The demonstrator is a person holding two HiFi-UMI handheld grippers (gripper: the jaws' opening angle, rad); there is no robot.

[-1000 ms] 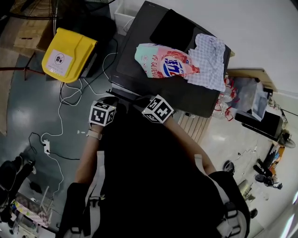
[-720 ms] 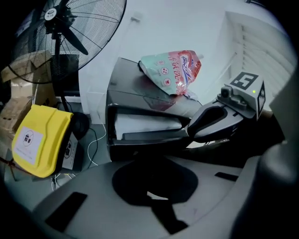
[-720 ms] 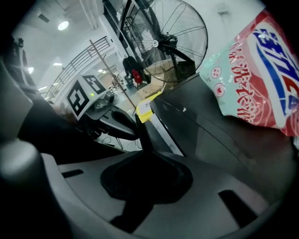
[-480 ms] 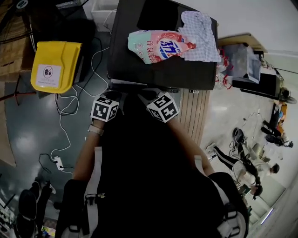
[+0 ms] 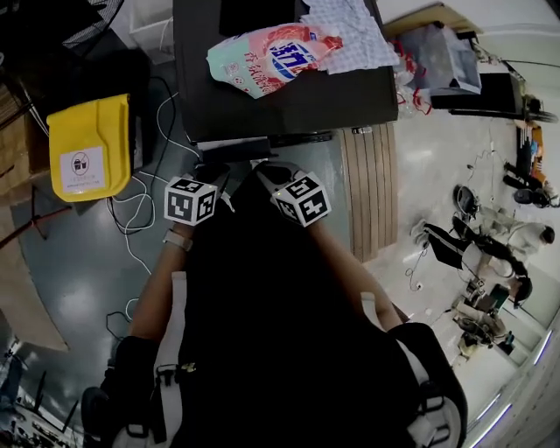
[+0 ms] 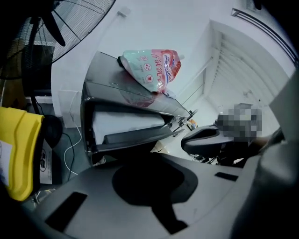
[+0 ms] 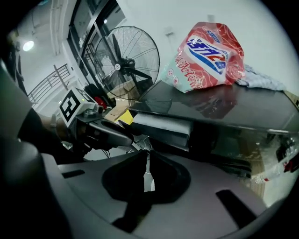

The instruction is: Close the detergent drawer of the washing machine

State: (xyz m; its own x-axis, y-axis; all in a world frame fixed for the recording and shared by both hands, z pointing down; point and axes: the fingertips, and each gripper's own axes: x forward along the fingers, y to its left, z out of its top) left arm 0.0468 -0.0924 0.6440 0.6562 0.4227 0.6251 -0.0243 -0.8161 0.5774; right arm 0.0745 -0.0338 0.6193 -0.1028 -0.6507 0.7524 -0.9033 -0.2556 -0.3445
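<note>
The black washing machine (image 5: 289, 101) stands at the far side. On its top lie a pink and green detergent bag (image 5: 262, 59) and, touching the bag on the right, a checked cloth (image 5: 350, 26). On the floor to the left sits a yellow lidded bin (image 5: 83, 144), with white cables (image 5: 140, 219) trailing near it. A strip of wooden slats (image 5: 367, 188) lies to the right of the machine, and a standing fan (image 7: 126, 60) is beyond the machine's left side.

The detergent drawer (image 6: 126, 122) is at the upper left of the machine's front. It is pulled out towards the person and its pale inside shows; whether anything is in it cannot be made out.

Both tools point down at the drawer from the near side, short of it, with nothing between them and its front. The left tool (image 6: 149, 163) shows its jaws as one dark mass with no gap, holding nothing. The right tool (image 7: 147, 156) has just been closing, so only a thin slit of light is left between its jaws, and nothing is in it.

The person's dark torso fills the near half of the head view and cuts off the machine's lower front.
</note>
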